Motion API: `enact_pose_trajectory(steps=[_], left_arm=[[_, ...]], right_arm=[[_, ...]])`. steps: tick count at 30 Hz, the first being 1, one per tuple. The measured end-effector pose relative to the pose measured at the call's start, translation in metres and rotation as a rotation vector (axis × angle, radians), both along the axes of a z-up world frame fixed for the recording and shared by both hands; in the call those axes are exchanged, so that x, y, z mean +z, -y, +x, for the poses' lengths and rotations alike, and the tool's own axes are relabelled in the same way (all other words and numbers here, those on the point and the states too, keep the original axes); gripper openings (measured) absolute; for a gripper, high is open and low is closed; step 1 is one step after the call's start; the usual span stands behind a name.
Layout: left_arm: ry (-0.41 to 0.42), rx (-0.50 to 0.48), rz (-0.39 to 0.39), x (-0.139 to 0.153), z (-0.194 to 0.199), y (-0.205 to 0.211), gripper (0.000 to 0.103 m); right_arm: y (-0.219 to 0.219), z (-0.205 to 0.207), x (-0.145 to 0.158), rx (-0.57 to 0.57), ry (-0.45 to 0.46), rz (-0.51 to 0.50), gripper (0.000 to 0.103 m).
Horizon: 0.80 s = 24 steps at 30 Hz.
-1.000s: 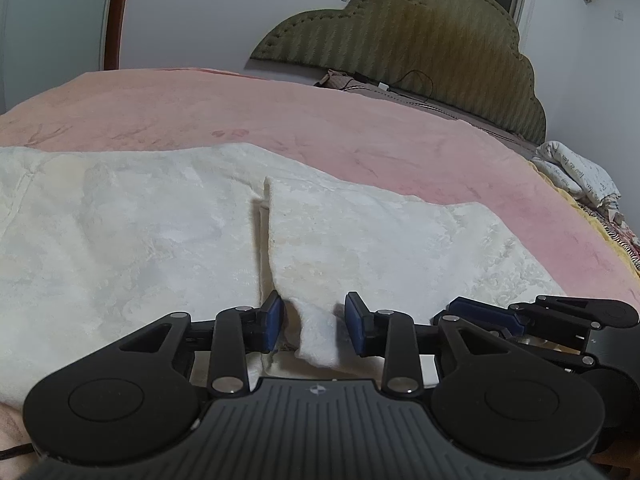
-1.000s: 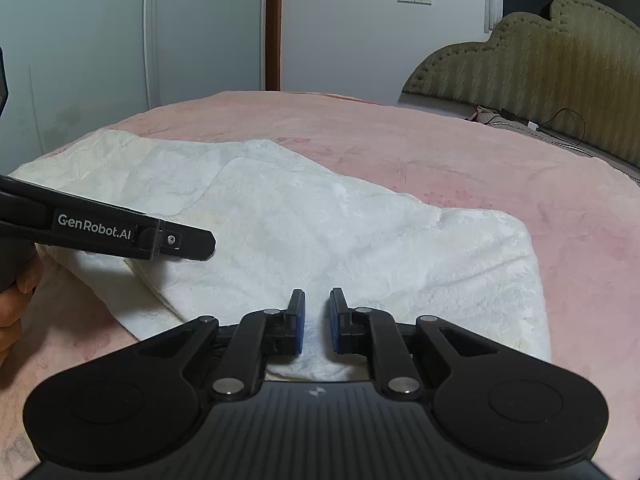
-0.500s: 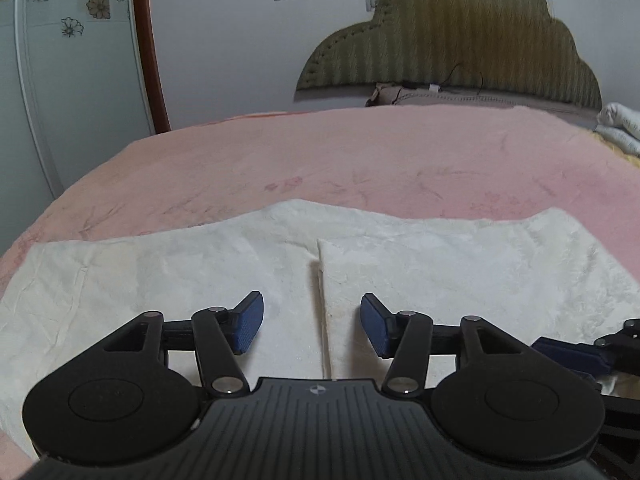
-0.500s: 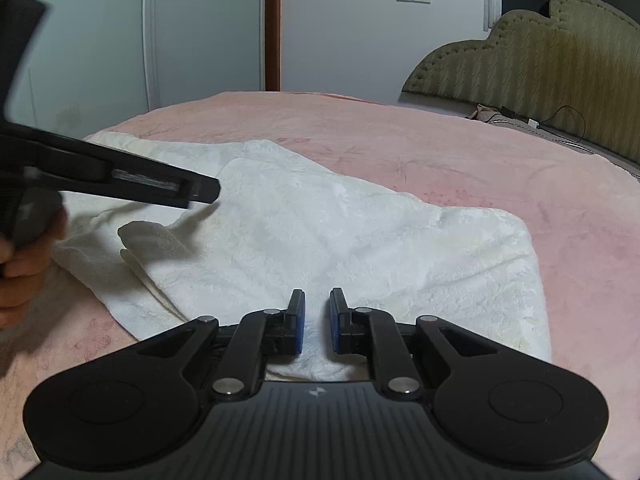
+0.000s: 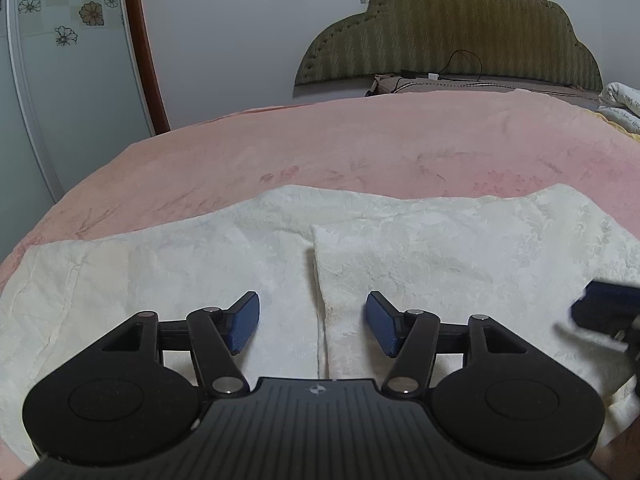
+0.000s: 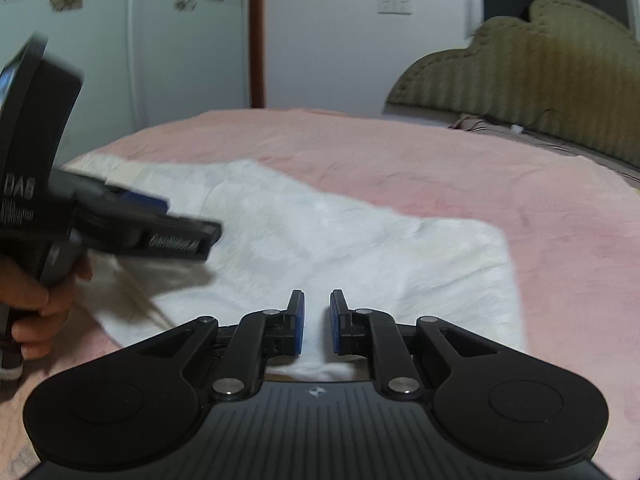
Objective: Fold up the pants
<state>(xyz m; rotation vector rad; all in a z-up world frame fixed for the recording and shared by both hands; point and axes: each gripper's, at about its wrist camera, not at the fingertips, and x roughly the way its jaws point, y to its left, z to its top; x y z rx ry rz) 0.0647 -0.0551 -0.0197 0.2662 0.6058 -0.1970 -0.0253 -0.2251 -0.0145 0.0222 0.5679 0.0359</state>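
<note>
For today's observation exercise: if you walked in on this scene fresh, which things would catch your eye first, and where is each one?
First, the cream-white pants spread across the near part of the pink bedspread, one layer folded over with its edge running toward the camera. Next, the left gripper low in front, its blue pads opening with nothing pinched between them, above that fold edge. Behind, an olive scalloped headboard stands against the far wall.
</note>
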Motion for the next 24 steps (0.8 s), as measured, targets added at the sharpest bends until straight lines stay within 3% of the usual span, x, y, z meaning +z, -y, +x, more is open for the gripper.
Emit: enact_pose_trajectory(steps=[5, 8, 12, 18, 22, 24], left_arm=[[0.01, -0.005, 0.01, -0.003, -0.001, 0.003, 0.065], [0.018, -0.004, 0.017, -0.004, -0.002, 0.003, 0.065], [0.019, -0.005, 0.014, -0.005, -0.002, 0.002, 0.065], [0.02, 0.006, 0.007, -0.004, -0.002, -0.002, 0.073], [0.007, 0.006, -0.034, 0.007, -0.012, -0.023, 0.076], [0.006, 0.054, -0.057, 0.012, -0.018, -0.045, 0.08]], right_arm=[[0.022, 0.0, -0.005, -0.065, -0.094, -0.117, 0.014], [0.027, -0.007, -0.005, -0.097, -0.074, -0.075, 0.018], [0.01, -0.01, -0.001, -0.066, -0.01, -0.104, 0.018], [-0.001, -0.001, -0.013, -0.029, -0.045, -0.129, 0.026], [-0.004, -0.003, -0.011, -0.039, -0.03, -0.141, 0.028], [-0.013, -0.005, -0.007, -0.019, 0.003, -0.164, 0.028]])
